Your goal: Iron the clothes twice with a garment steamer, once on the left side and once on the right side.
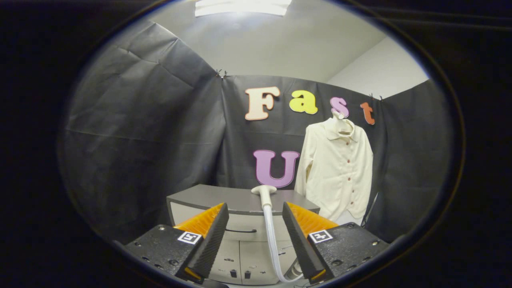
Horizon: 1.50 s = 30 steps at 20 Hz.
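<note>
A cream button-up shirt hangs on a hanger against the black cloth wall, beyond my fingers and to their right. A white garment steamer head lies on top of a grey cabinet, its white hose running down over the cabinet front between my fingers. My gripper is open, fingers spread wide on either side of the hose, short of the steamer head and touching nothing.
The grey cabinet has a drawer with a dark handle and doors below it. Black cloth walls close the booth on the left, back and right. A bright ceiling light is overhead.
</note>
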Available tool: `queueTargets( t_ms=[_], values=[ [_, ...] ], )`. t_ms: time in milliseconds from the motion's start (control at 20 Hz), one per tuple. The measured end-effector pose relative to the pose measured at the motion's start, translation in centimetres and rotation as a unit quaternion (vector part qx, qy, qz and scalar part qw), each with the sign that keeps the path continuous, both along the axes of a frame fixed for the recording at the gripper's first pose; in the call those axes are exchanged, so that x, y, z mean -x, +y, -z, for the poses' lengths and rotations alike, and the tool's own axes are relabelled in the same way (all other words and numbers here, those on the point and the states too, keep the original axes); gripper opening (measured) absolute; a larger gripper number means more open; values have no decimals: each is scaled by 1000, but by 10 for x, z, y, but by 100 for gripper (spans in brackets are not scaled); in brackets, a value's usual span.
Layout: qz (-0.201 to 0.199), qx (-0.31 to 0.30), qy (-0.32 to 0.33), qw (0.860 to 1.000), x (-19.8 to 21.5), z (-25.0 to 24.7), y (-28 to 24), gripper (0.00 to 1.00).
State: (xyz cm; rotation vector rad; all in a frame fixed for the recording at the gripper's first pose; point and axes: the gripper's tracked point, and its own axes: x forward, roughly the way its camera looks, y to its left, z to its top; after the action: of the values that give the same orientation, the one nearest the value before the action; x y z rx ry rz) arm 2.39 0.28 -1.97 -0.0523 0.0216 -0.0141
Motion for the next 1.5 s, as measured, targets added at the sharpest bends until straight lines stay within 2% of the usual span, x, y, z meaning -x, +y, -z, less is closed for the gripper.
queueTargets(
  t_ms=[500,950,1350,1500],
  values=[
    [4,7,12,1000,-48,15,-2,83],
    [-13,-51,50,997,-113,45,4,83],
    [12,-23,70,997,-183,73,-11,79],
    [19,-25,97,995,-207,94,-16,79]
  ],
)
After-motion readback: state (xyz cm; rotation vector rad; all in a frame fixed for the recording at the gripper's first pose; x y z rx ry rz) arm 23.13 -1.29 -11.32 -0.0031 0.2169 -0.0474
